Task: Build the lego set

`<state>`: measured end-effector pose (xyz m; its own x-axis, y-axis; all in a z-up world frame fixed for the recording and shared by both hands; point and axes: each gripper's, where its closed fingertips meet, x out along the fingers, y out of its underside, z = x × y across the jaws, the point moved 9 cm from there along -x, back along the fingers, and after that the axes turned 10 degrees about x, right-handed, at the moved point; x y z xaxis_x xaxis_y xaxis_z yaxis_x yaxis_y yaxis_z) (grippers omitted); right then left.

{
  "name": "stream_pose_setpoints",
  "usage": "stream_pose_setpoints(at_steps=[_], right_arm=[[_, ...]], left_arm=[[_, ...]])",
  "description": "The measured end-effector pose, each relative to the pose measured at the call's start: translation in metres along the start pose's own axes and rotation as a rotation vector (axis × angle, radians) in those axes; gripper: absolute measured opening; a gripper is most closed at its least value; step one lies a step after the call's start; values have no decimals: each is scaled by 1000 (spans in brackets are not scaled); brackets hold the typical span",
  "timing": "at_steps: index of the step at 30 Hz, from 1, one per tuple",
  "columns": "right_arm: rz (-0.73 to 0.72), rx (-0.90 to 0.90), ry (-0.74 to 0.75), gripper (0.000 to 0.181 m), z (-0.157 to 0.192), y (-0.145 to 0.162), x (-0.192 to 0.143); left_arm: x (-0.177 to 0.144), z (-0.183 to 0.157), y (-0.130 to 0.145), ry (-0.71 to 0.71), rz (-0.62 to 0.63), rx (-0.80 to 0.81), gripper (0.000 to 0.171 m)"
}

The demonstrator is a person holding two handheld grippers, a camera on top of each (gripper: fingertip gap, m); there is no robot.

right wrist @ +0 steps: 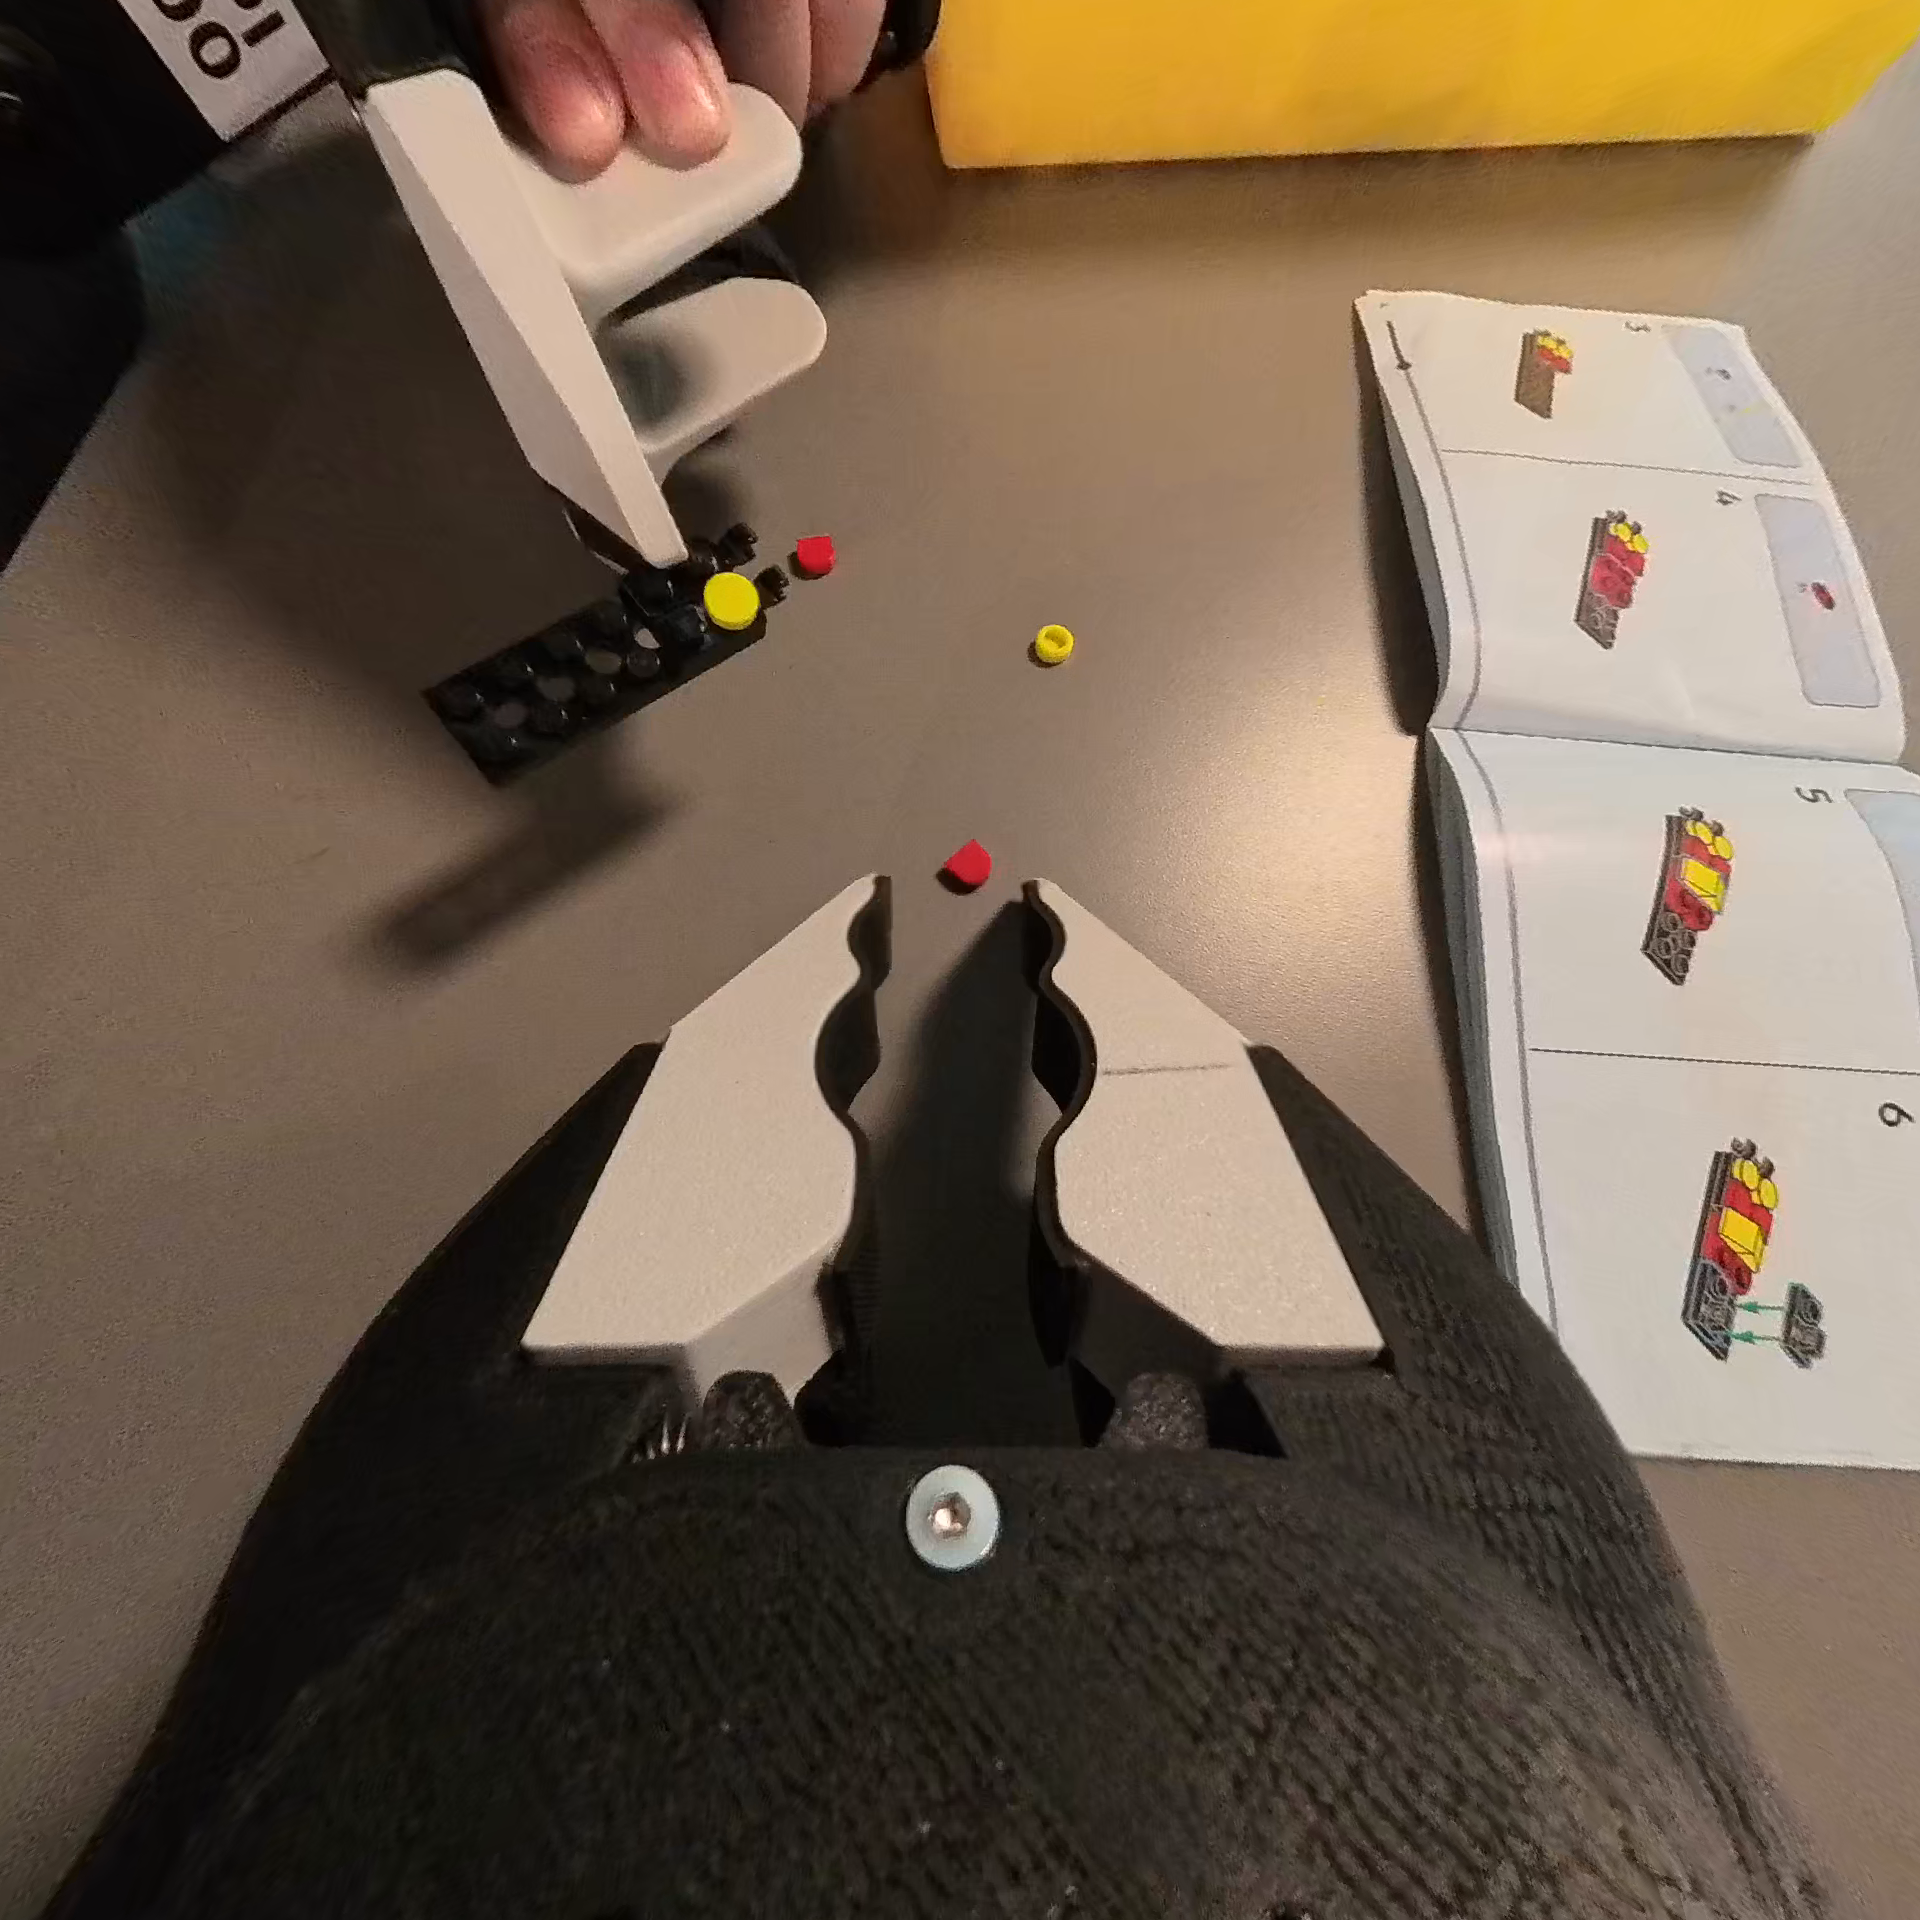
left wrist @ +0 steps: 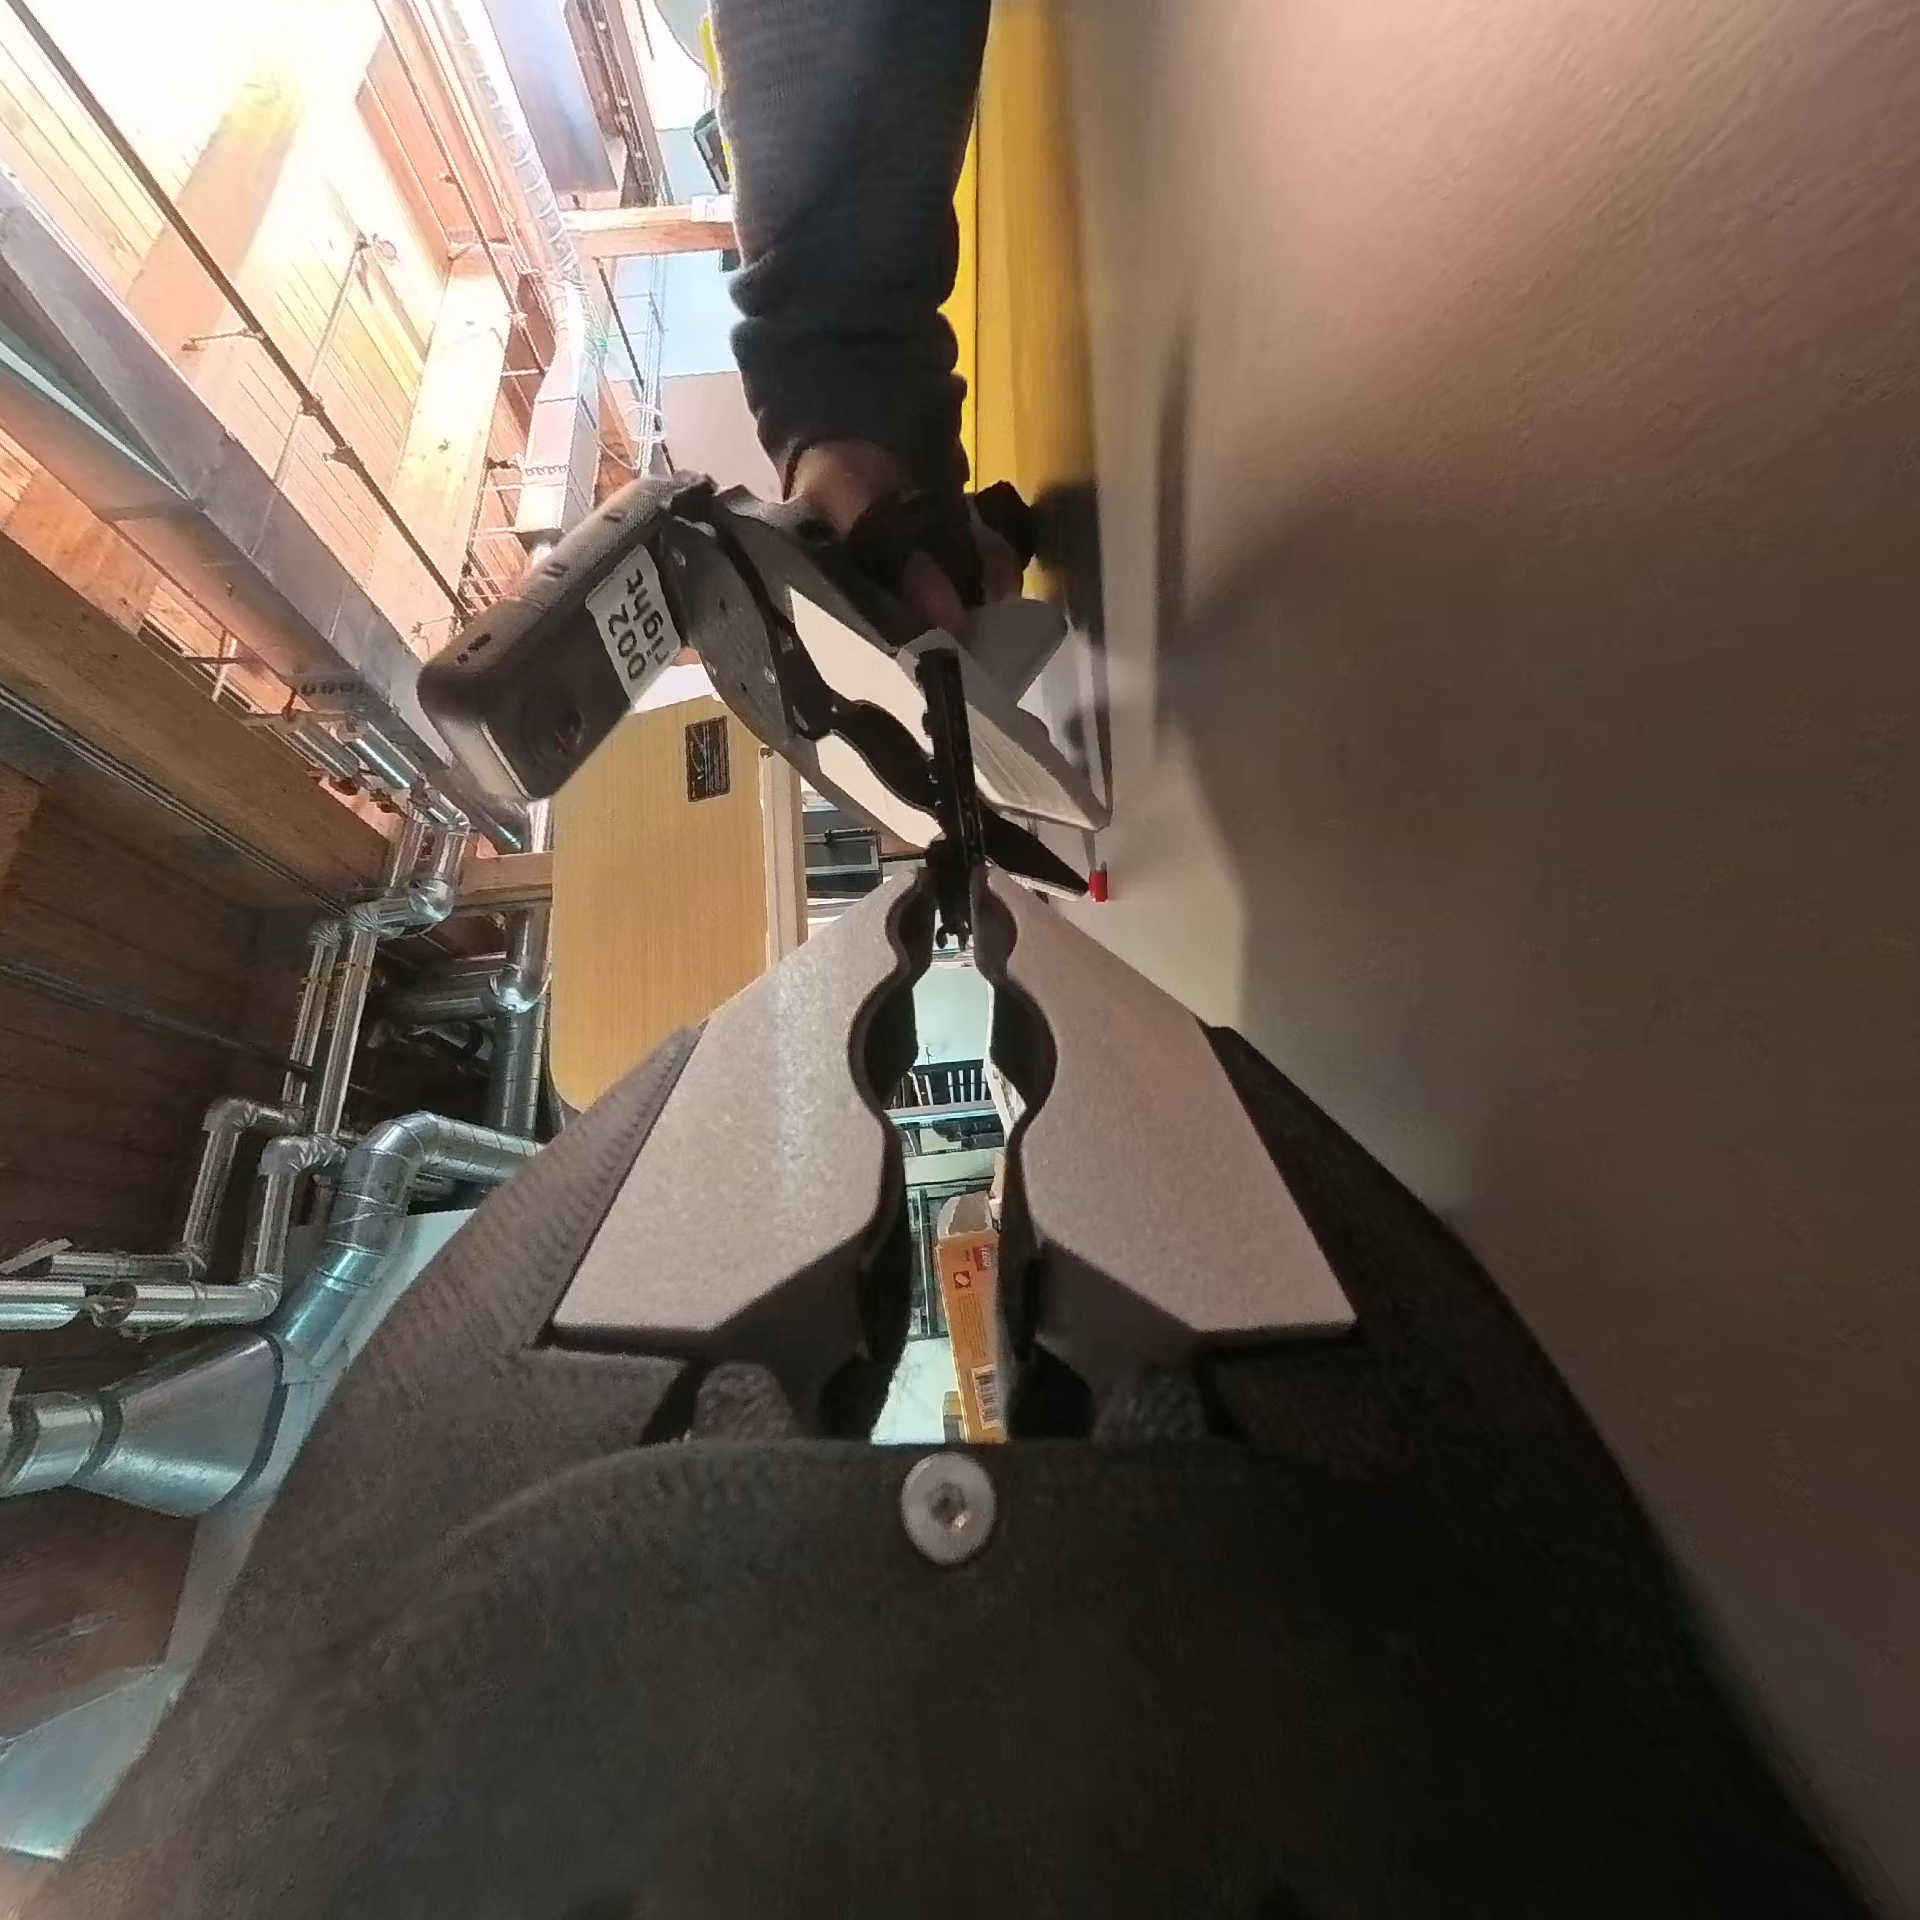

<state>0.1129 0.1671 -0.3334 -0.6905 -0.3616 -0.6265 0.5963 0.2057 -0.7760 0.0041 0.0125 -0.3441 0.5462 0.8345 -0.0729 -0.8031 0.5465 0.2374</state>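
Left gripper (right wrist: 649, 556) pinches end of black plate (right wrist: 582, 675), yellow round stud (right wrist: 729, 600) on it. Right gripper (right wrist: 956, 883) spread — tips flank red piece (right wrist: 967, 864) on table (right wrist: 1143, 416). Booklet (right wrist: 1662, 831) lies open at right.

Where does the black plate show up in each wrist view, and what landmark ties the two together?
Left wrist view: black plate edge-on at centre, clamped between the left gripper tips.
Right wrist view: upper left, studs showing.
Shared landmark: yellow box.
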Motion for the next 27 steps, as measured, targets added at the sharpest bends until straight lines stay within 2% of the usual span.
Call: stream_pose_setpoints(at_steps=[8, 16, 27], right_arm=[[-8, -20, 54, 19, 4, 1, -1], [-49, 88, 105, 22, 7, 0, -4], [-18, 138, 218, 22, 10, -3, 5]], left_arm=[[0, 0, 1, 3, 1, -1, 6], [0, 0, 2, 7, -1, -2, 6], [1, 0, 3, 11, -2, -5, 6]])
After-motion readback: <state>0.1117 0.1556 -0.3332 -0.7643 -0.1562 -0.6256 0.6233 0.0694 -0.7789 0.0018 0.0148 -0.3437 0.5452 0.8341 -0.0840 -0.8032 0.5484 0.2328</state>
